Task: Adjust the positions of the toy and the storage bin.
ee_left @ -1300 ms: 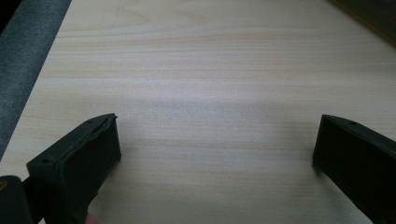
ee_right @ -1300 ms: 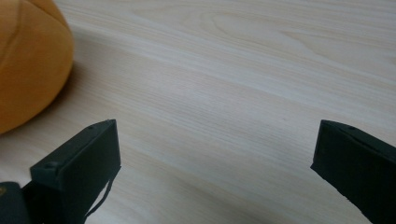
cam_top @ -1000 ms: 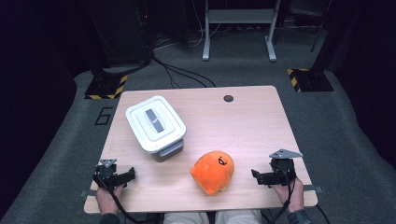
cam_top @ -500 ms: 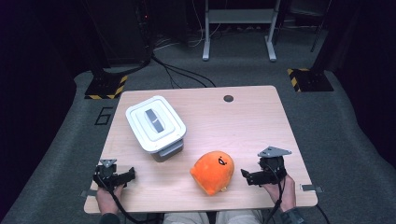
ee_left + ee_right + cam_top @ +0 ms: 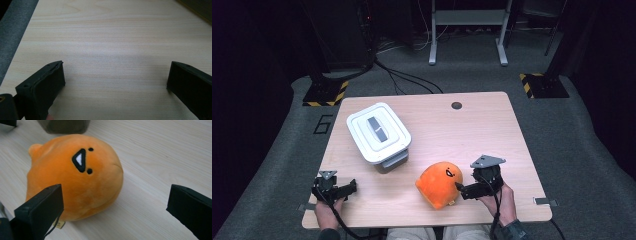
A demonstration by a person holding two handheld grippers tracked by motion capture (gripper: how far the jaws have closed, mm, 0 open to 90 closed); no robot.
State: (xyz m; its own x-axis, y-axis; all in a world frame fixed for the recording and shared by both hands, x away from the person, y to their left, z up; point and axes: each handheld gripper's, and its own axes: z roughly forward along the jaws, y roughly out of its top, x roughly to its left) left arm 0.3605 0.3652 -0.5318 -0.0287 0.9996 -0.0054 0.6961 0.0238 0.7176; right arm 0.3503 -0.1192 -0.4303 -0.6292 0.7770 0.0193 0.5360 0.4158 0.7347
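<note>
One orange plush [image 5: 439, 184], tag perhaps unprinted.

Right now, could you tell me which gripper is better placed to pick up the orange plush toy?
The right gripper. Its open jaws already face the orange plush toy, close beside it. The left gripper sits open near the table's left front corner, over bare wood, farther away.

A light wood-grain table [image 5: 492, 130] stands on grey carpet [image 5: 572, 130]. A round cable port [image 5: 456, 105] sits at its 12 o'clock edge. Yellow-black striped stand bases [image 5: 326, 93] occupy 10 and 2 o'clock. A grey metal frame [image 5: 467, 30] stands at 12 o'clock. The surroundings are dark.
</note>
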